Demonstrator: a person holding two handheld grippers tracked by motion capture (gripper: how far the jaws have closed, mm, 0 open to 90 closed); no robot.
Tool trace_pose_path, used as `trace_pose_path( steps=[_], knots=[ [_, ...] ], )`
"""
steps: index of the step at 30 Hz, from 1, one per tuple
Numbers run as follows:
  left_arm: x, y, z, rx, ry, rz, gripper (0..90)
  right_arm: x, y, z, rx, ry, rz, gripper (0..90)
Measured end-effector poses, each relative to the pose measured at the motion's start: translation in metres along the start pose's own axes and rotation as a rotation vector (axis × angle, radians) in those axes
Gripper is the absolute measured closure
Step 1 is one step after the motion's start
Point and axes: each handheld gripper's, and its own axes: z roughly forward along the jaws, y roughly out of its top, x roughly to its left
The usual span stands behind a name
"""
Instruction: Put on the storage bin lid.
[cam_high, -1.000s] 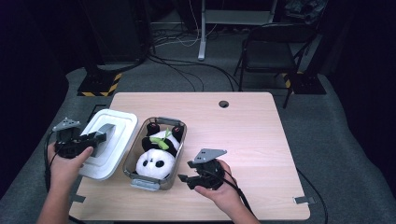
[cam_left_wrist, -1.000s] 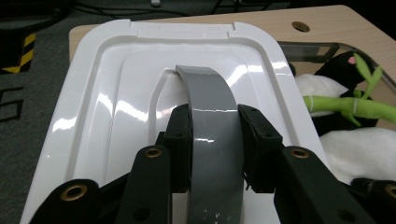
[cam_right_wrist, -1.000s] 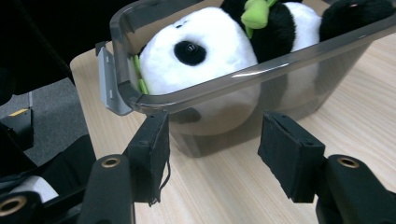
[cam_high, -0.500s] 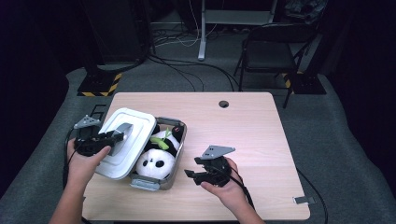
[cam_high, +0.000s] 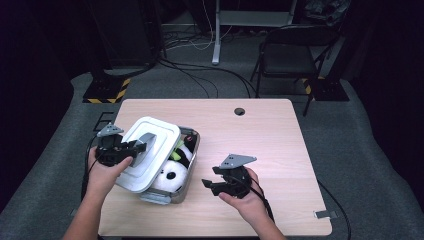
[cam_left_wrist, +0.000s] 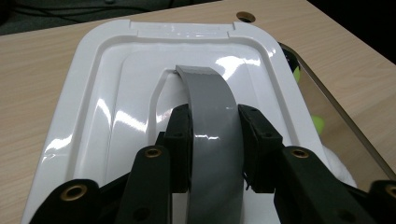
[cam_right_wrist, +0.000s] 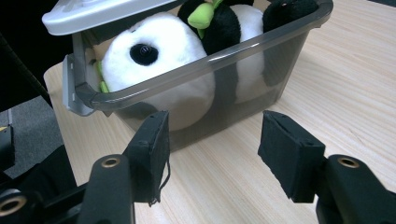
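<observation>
at the fingers first: our left gripper (cam_left_wrist: 212, 140) has its pads (cam_left_wrist: 180, 140) clamped on the grey arched handle (cam_left_wrist: 210, 107) of the white lid (cam_left_wrist: 107, 116), one pad on each flank of the strap, with no slack visible in the left gripper view. our right gripper (cam_right_wrist: 212, 154) has its jaws apart with nothing between them; it sits low over the table (cam_high: 270, 130) just beside the near wall of the clear bin (cam_right_wrist: 196, 70), not touching it. change noted against the two earlier high views: a second ago the lid lay to the left of the bin, half a second ago it was raised and partway across, and now the lid (cam_high: 145, 152) is tilted over the bin's left side, its right edge above the open top, its left edge still hanging outside. the right hand (cam_high: 245, 192) has hardly shifted across the three frames. the panda plush (cam_right_wrist: 154, 51) with its green bit (cam_right_wrist: 203, 14) fills the bin and rises to about rim level. our reading: the lidding step is under way but unfinished; the lid still needs levelling and centring on the rim, and the plush may hold one corner up. the idle right gripper looks placed to steady the bin.
</observation>
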Motion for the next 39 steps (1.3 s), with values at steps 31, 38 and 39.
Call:
trace_pose_path(
  steps=[31,38,39],
  knots=[
    [-0.042,0.008,0.036,0.049,-0.086,0.085,67.1,-0.011,-0.004,-0.001,-0.005,-0.022,0.025,42.3],
    [-0.04,0.008,0.036,0.029,-0.098,0.096,57.7,-0.011,-0.005,0.002,0.003,-0.022,0.024,42.3],
    [-0.039,0.008,0.034,0.016,-0.096,0.102,54.0,-0.011,-0.005,0.003,0.005,-0.02,0.021,42.3]
  ],
)
